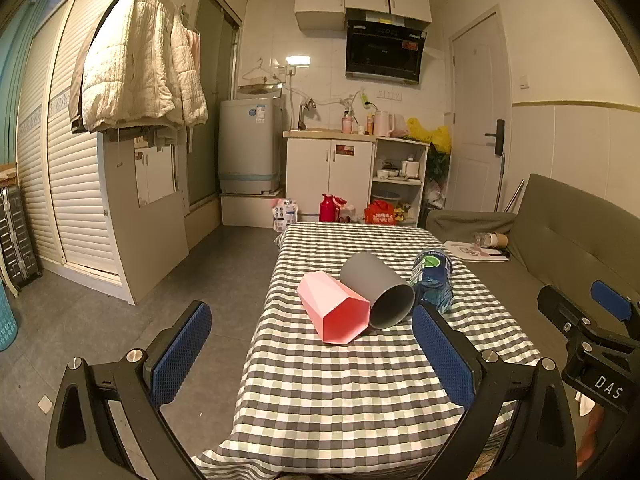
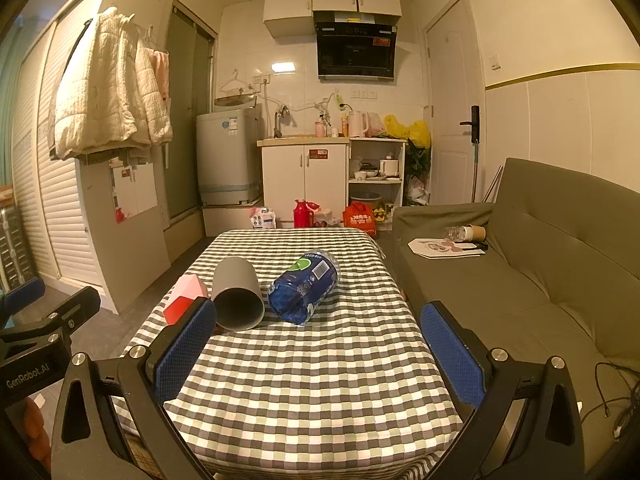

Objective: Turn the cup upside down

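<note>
Both grippers hang above the near end of the table with nothing between their blue pads. The left gripper [image 1: 312,354] is spread wide and empty, and so is the right gripper [image 2: 318,354]. Further out on the checked tablecloth [image 2: 304,384] three cups lie on their sides, mouths toward the cameras: a pink cup [image 1: 334,309], a grey cup [image 1: 378,290] touching it, and a blue cup [image 2: 303,287] just beside the grey one. A green sofa [image 2: 532,272] stands along the table's right.
</note>
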